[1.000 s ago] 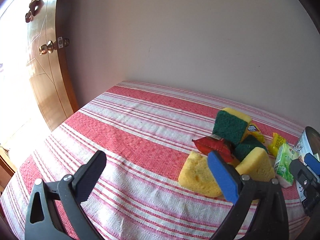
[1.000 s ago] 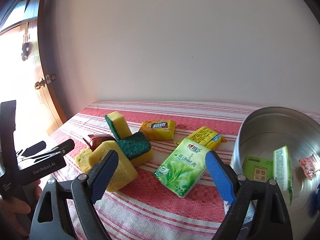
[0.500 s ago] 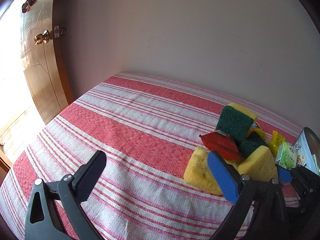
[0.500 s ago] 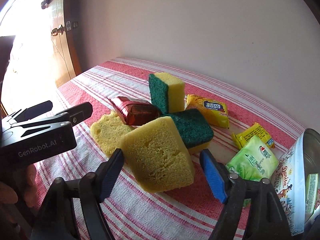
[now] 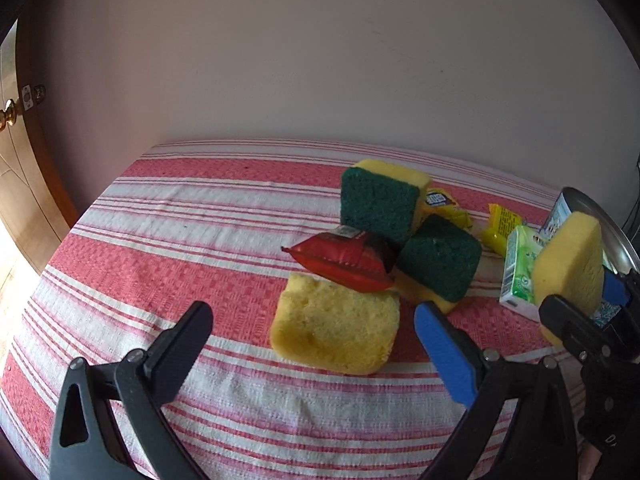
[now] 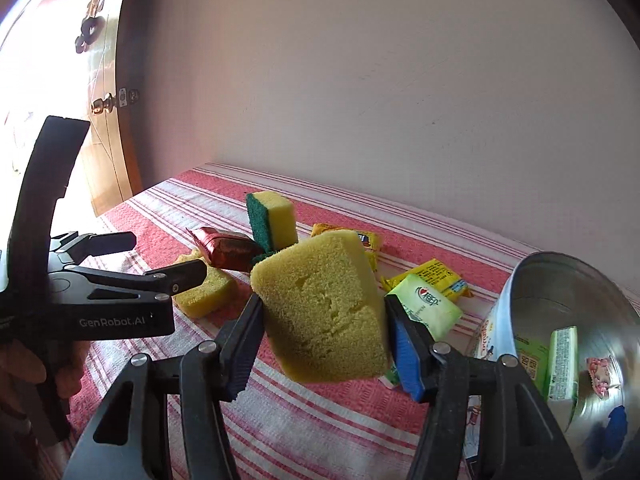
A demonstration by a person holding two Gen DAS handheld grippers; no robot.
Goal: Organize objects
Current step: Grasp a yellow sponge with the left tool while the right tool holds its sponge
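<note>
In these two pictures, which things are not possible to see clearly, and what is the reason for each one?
- Metal tin: bottom edge cut off in the right wrist view; blue blur inside unreadable.
- Green tissue pack: partly hidden by the held yellow sponge and the right gripper.
- Flat green-topped sponge: almost fully hidden behind the held sponge in the right wrist view.
- Yellow packets' print: too small.

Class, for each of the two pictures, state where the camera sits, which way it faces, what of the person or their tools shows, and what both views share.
Left wrist: on the left tool, looking down over the striped tablecloth at a plain yellow sponge; its open fingers show, the right tool at the right edge.
Right wrist: on the right tool, facing the wall; its fingers grip a yellow sponge; the left tool and a hand show on the left.
Shared: red packet, green tissue pack, metal tin.
</note>
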